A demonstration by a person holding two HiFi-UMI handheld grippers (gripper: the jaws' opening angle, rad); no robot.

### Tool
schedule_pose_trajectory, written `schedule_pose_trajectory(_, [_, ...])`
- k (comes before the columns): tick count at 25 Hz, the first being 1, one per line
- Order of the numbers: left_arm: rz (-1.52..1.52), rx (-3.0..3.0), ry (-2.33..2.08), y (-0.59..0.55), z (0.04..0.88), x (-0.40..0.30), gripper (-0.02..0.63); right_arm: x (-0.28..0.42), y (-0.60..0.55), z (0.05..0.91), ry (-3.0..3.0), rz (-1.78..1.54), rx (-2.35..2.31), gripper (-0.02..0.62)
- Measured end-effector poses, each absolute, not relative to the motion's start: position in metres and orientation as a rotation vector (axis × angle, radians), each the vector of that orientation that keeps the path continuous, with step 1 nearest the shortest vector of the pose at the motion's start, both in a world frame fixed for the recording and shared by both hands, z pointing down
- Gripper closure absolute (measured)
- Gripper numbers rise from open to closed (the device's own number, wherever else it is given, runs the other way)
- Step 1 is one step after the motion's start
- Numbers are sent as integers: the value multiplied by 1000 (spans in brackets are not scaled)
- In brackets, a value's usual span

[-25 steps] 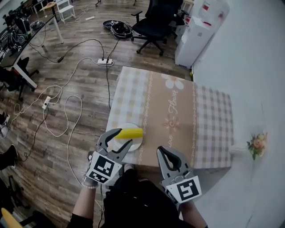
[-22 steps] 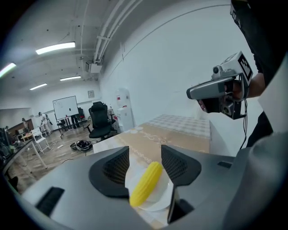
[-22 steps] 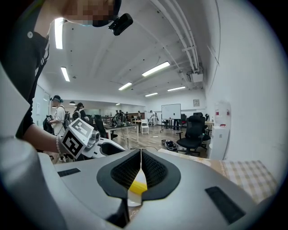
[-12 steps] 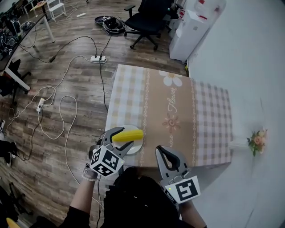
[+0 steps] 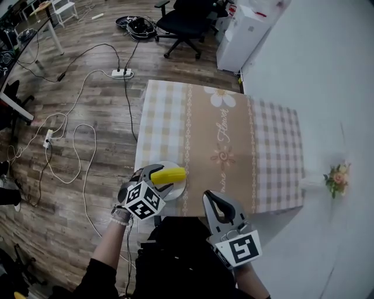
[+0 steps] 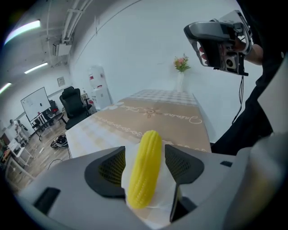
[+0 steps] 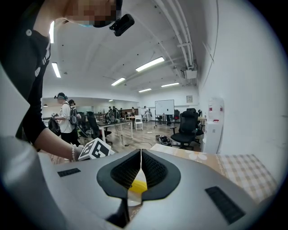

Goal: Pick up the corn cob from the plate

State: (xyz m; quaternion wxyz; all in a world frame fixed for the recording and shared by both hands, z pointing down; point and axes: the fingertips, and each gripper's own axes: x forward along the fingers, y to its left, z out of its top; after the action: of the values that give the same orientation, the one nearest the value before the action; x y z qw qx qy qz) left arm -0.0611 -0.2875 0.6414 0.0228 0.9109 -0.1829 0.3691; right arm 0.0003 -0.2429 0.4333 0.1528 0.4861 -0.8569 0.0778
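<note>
Compared with one second earlier, the left gripper has come down and forward from the table's near edge onto the plate, and its jaws have just been opening. They now stand wide on either side of the corn cob. The left gripper view shows a sliver of white plate between the cob and the right-hand pad, so the pads do not press on it. The cob lies where it lay before, lengthwise across the plate at the near left corner of the table. The right gripper has hardly shifted and stays closed, jaws together with nothing between them.

Count: one corn cob, one plate, one table under a checked and floral cloth, two grippers. Beyond the table are one vase of flowers by the wall, one black office chair, one water dispenser and one power strip on the wooden floor.

Pose: the left forearm reaches in from the lower left. Its gripper tilts downward toward the plate, marker cube uppermost. The right gripper is held just off the table's near edge, pointing nearly level along the tabletop, well apart from the cob.
</note>
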Motion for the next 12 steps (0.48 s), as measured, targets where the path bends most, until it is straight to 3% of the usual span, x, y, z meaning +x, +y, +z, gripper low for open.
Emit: schedule_pose_trajectory(12, [1328,2732,-447,-290,690,-55,336,11,-257,429,-2482,210,1395,552])
